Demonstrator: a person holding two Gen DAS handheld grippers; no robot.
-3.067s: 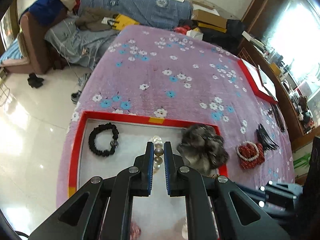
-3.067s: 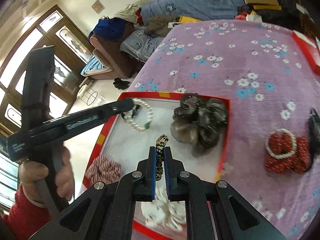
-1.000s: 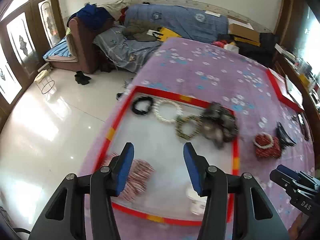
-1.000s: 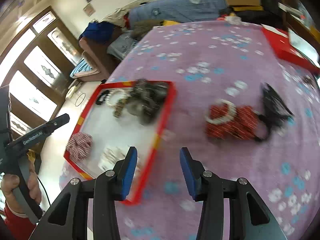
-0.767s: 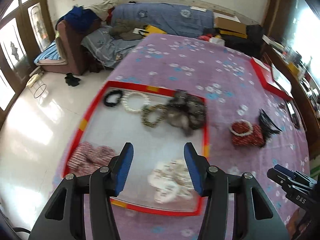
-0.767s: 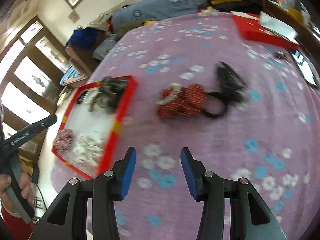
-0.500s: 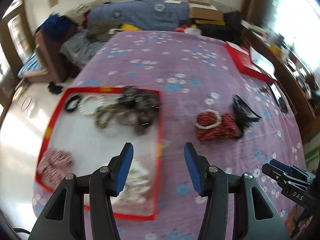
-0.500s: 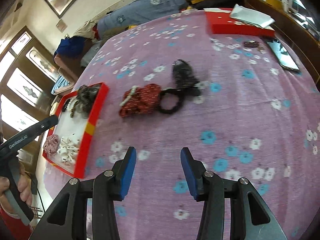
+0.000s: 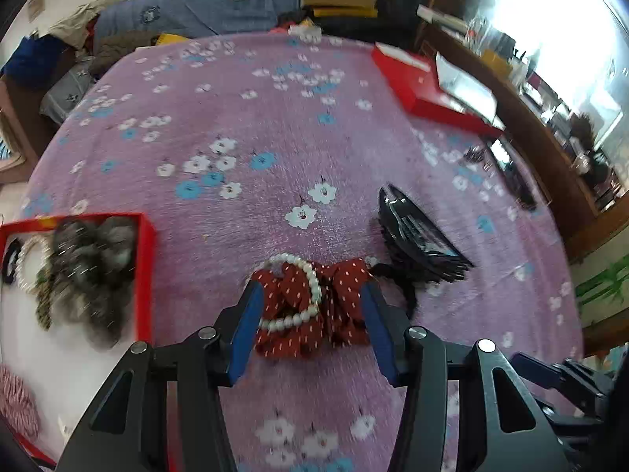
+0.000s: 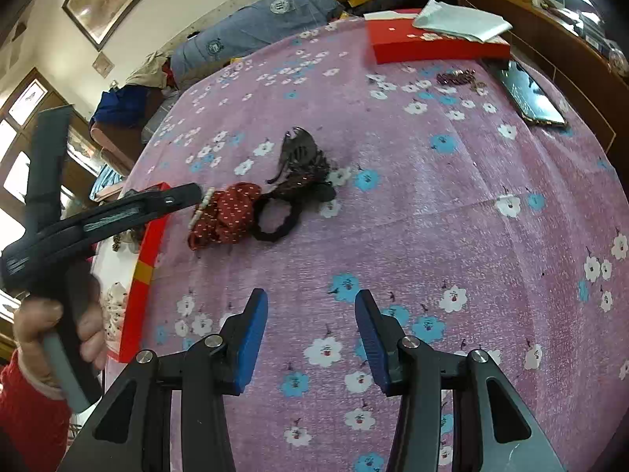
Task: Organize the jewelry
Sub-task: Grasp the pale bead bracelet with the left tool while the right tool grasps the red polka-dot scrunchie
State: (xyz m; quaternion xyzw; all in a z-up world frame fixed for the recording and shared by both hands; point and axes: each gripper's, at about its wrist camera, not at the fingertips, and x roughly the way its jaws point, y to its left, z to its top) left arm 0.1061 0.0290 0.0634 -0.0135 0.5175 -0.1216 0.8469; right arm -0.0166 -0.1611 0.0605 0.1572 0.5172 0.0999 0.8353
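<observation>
My left gripper (image 9: 310, 295) is open, its blue pads on either side of a red dotted scrunchie (image 9: 338, 314) with a pearl bracelet (image 9: 302, 295) lying on it. The same scrunchie (image 10: 224, 216) shows in the right wrist view, beside a black hair tie (image 10: 275, 220) and a black hair claw (image 10: 300, 153). The red tray (image 9: 143, 275) at the left holds a grey furry scrunchie (image 9: 86, 271), a pearl bracelet and a braided bracelet. My right gripper (image 10: 310, 314) is open and empty above the purple floral cloth (image 10: 432, 204).
A black claw clip and fringe (image 9: 416, 232) lie right of the scrunchie. A red box lid (image 10: 432, 47) with paper, a phone (image 10: 530, 98) and small beads (image 10: 456, 76) sit at the far right. A wooden cabinet edges the bed's right side.
Both grippers let go of their bracelets in the tray and opened. The left gripper swung right from the tray and closed in on the red scrunchie. The right gripper moved right over the cloth.
</observation>
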